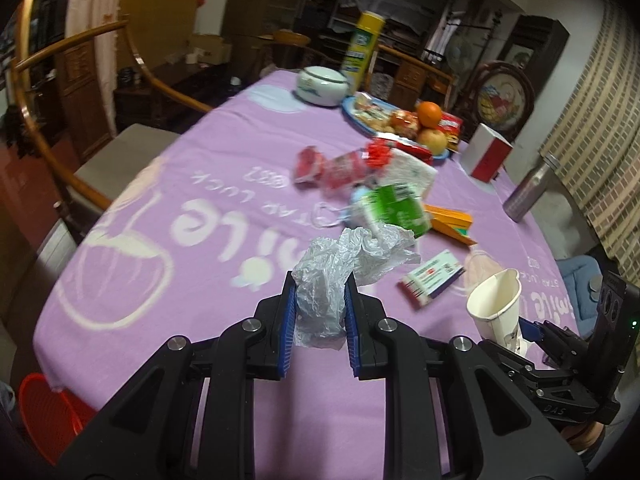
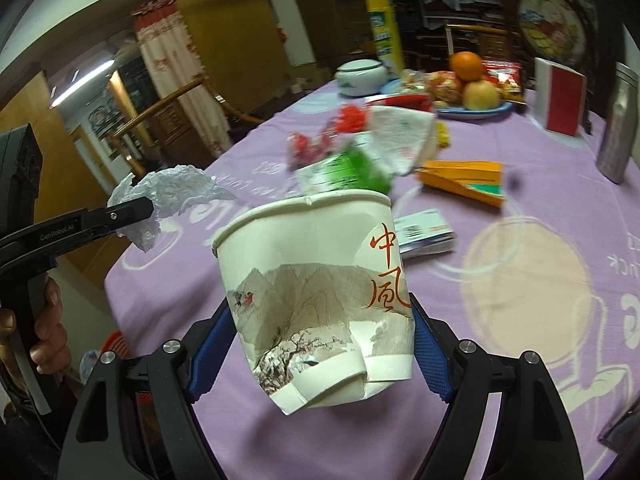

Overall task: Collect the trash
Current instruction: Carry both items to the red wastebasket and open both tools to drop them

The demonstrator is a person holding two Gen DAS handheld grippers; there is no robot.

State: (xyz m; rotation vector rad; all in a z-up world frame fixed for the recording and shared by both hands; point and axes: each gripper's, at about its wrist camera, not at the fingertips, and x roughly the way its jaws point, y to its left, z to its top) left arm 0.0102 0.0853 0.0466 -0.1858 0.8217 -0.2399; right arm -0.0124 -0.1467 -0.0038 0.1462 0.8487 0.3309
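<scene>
Our left hand-held gripper (image 1: 320,300) is drawn in to a narrow gap, its blue pads (image 1: 289,320) pinching a crumpled white plastic bag (image 1: 340,276), which is lifted clear above the worktop (image 1: 160,220) and its purple cloth. From the right wrist view we see the same bag (image 2: 168,200) bunched at the tip of the left hand-held gripper (image 2: 132,210), with the fingers of the holding hand (image 2: 44,320) wrapped around the handle. Our right hand-held gripper (image 2: 320,344) stands moderately open around a dented paper cup (image 2: 316,280), the blue pads (image 2: 208,356) pressing the cup's lower wall on both sides; the cup is tilted, printed with a mountain scene and red characters, and held above the cloth. In the left wrist view this cup (image 1: 496,304) shows at the right edge, mouth toward us. More litter lies farther along the worktop: a green-and-white wrapper (image 1: 392,208), a red plastic wrapper (image 1: 340,168), an orange carton (image 1: 448,220) and a small medicine box (image 1: 432,280). A red basket (image 1: 48,416) sits low beside the worktop's near left edge.
</scene>
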